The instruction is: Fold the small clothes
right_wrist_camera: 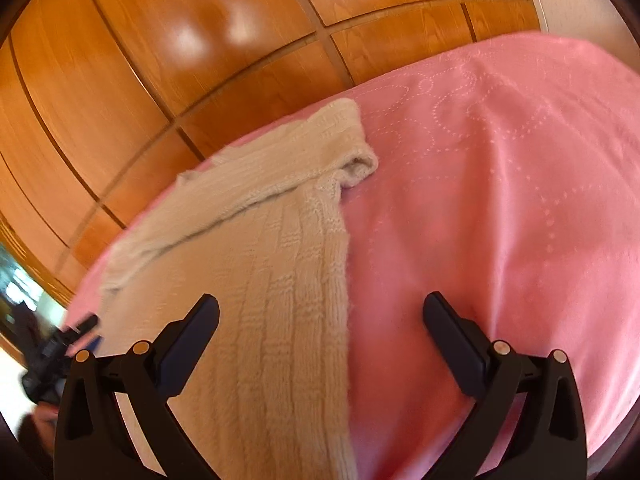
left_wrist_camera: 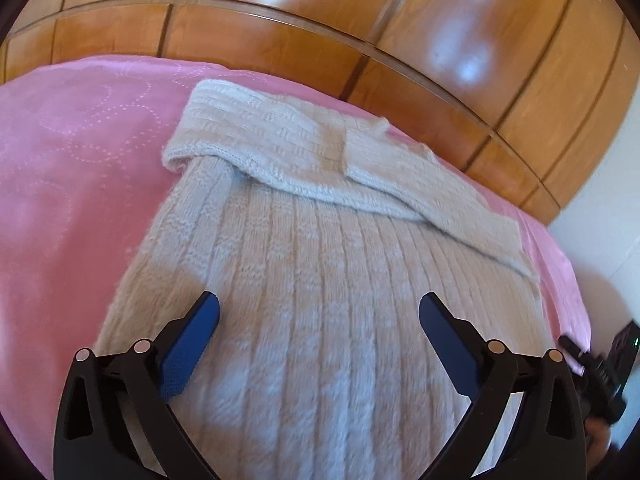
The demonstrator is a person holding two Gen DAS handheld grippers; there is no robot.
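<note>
Cream knitted sweater [left_wrist_camera: 320, 280] lying partly folded on a pink bedspread [left_wrist_camera: 60, 180], both tongs empty above it.

The sweater fills the centre of the left wrist view, sleeves [left_wrist_camera: 320, 148] already crossed over its top, likely to narrow it. The left gripper [left_wrist_camera: 319, 312] hangs over the body, jaws spread wide, holding nothing. The right gripper [right_wrist_camera: 320, 312], jaws also apart, straddles the sweater's right edge, probably ready for the next fold.

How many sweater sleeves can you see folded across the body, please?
2: both lie across the top of the white knit sweater, one to the left, one overlapping it to the right.
</note>
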